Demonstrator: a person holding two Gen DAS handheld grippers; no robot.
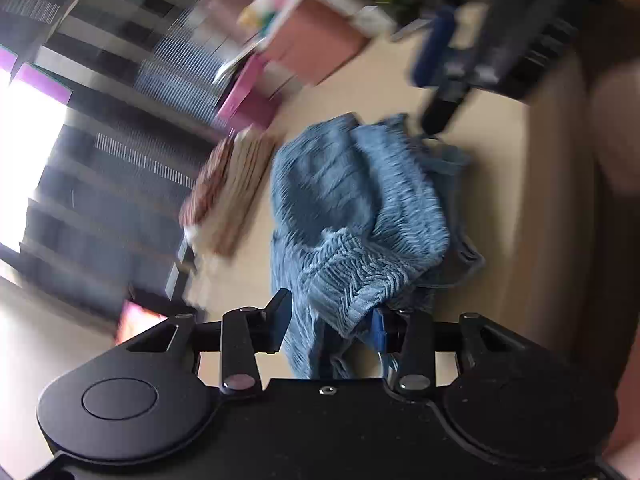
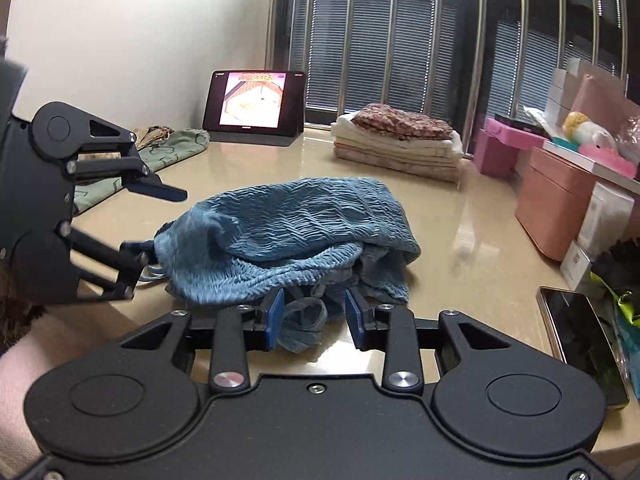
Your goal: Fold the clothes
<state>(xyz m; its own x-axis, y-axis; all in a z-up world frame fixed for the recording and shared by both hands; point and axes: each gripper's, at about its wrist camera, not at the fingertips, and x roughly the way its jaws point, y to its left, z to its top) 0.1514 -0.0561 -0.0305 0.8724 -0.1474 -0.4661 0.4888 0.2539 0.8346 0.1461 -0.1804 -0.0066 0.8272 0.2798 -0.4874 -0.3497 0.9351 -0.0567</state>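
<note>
Item: crumpled blue textured garment (image 2: 288, 236), lying mid-way across the beige table (image 2: 460, 232). Left gripper (image 2: 160, 220) (rolled on its side): jaws parted, 1 finger clear above the cloth, the other at its left edge. Right gripper (image 2: 314, 314): jaws apart, a blue strap loop (image 2: 304, 320) between the pads, unpinched. Stack of folded clothes (image 2: 400, 144) well behind, by the window (image 2: 400, 40).
</note>
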